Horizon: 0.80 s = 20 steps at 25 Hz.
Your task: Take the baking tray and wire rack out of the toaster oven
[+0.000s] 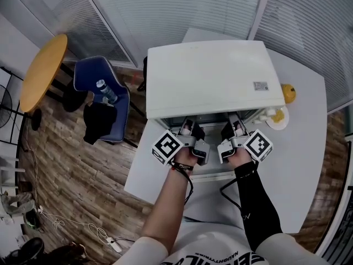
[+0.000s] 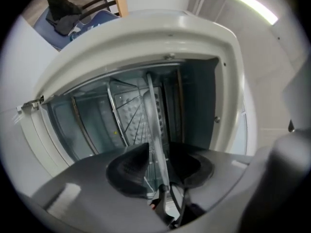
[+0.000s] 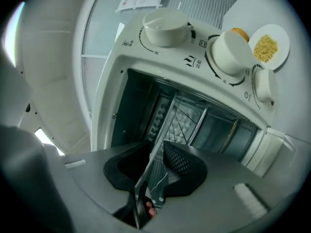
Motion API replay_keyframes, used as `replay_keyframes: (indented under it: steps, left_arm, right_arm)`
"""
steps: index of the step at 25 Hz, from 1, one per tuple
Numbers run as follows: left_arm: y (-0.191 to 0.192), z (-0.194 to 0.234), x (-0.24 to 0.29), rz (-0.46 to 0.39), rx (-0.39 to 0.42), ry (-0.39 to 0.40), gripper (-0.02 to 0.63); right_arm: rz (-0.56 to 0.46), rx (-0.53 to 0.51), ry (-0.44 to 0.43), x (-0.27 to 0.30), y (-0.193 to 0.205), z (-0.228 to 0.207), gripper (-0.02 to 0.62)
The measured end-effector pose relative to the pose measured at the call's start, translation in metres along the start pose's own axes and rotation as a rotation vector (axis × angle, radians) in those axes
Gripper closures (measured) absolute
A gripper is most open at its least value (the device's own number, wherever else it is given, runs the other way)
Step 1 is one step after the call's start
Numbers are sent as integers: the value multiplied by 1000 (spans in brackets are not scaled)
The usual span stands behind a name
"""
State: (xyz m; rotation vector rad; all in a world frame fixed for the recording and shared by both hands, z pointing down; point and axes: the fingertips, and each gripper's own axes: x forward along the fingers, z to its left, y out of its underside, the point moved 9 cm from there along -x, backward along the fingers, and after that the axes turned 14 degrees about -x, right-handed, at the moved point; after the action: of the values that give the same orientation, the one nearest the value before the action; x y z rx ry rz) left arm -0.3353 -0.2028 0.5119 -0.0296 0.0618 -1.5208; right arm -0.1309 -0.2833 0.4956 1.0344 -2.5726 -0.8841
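Note:
The white toaster oven (image 1: pixel 209 76) stands on the white table (image 1: pixel 309 148) with its front open. Both grippers reach level into the mouth, rolled on their sides. The baking tray's (image 2: pixel 156 125) thin metal rim runs between the jaws of my left gripper (image 2: pixel 159 166), which stand wide apart and clear of it. The wire rack (image 2: pixel 133 115) shows beside the tray inside the oven. My right gripper (image 3: pixel 156 165) is shut on the same tray rim (image 3: pixel 165 125), with the rack's wires (image 3: pixel 187 123) behind it. In the head view the left gripper (image 1: pixel 190 127) and right gripper (image 1: pixel 231 127) sit side by side.
The oven's knobs (image 3: pixel 165 25) are above the opening. A plate of yellow food (image 1: pixel 278 116) sits right of the oven. The open oven door (image 1: pixel 212 173) lies under my hands. A blue chair (image 1: pixel 105 93) with a bottle and a round wooden table (image 1: pixel 41 70) stand to the left.

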Motion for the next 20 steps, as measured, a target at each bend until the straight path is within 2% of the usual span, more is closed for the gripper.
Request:
replay_keyframes:
  steps: [4, 12, 15, 20]
  left_arm:
    - [-3, -1, -1, -22, -60, 21, 414]
    - [-14, -2, 4, -82, -98, 55, 414]
    - [-14, -4, 5, -100, -91, 28, 419]
    - [-14, -6, 10, -133, -110, -43, 423]
  right_arm:
    - [-13, 32, 15, 5, -2, 0, 528]
    - [-26, 55, 25, 10, -2, -5, 529]
    - [-10, 51, 59, 9, -3, -3, 529]
    - [-19, 130, 135, 10, -6, 1, 529]
